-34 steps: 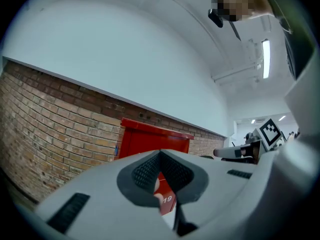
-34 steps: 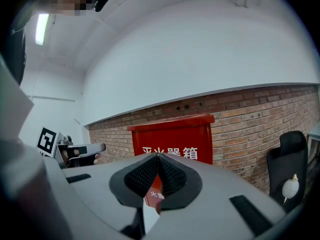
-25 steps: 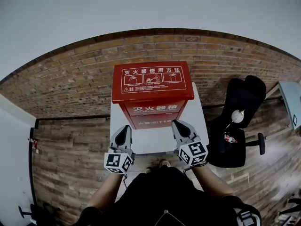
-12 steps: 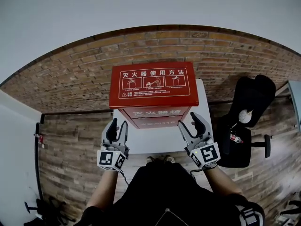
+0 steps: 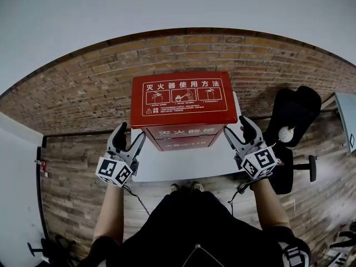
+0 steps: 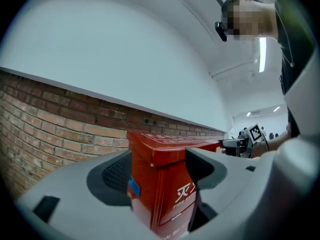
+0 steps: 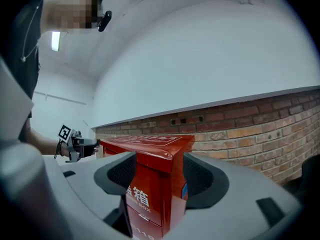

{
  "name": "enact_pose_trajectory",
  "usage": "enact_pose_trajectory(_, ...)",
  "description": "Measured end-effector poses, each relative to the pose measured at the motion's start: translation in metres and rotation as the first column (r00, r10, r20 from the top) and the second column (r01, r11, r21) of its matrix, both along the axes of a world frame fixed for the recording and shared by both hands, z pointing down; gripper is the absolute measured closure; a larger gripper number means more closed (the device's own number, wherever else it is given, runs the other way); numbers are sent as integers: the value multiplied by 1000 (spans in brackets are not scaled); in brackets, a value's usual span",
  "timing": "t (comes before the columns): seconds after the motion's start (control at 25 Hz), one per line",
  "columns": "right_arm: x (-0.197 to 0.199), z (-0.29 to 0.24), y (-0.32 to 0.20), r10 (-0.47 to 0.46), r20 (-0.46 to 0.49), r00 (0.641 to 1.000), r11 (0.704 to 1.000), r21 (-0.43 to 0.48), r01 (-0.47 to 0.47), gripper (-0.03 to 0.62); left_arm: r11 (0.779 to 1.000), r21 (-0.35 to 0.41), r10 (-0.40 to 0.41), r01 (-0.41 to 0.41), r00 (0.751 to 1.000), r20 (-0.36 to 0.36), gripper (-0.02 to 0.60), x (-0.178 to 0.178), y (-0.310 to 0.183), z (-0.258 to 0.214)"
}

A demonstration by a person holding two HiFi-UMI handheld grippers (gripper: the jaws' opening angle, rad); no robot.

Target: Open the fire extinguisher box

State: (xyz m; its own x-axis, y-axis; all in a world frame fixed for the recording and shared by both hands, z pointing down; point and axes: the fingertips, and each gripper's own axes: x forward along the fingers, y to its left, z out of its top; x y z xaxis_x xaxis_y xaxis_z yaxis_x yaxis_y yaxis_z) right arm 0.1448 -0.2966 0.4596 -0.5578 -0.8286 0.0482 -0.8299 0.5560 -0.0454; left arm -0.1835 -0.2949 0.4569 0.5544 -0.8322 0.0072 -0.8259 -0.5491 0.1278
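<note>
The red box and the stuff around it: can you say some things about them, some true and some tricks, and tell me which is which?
1. The red box stands on a white table. True.
2. The left gripper has its jaws shut tight. False: they are open and have just been opening. The box's front corner shows in the gap, ungripped.
3. A brick wall runs behind the box. True.
4. The box's lid is flipped wide open. False: it lies down on top of the box.
5. The black chair stands on the person's left. False: it stands to the right of the table.
</note>
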Motion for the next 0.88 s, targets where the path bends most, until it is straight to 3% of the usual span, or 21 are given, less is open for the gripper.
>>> enact_pose_trajectory(0.28,-13,3,-12,-58,-41,997,998,-6,58,316,999,3,54,-54,999,1,216,7,-13,-2)
enact_pose_trajectory(0.52,-7,2,-15,-15,-43,999,1000,-16,15,318,995,18,98,-99,995,24,218,18,-20,-4)
enact_pose_trajectory(0.88,-5,-1,-13,-19,-39,999,999,-29,18,339,995,4,104,-104,994,25,229,18,-18,-8)
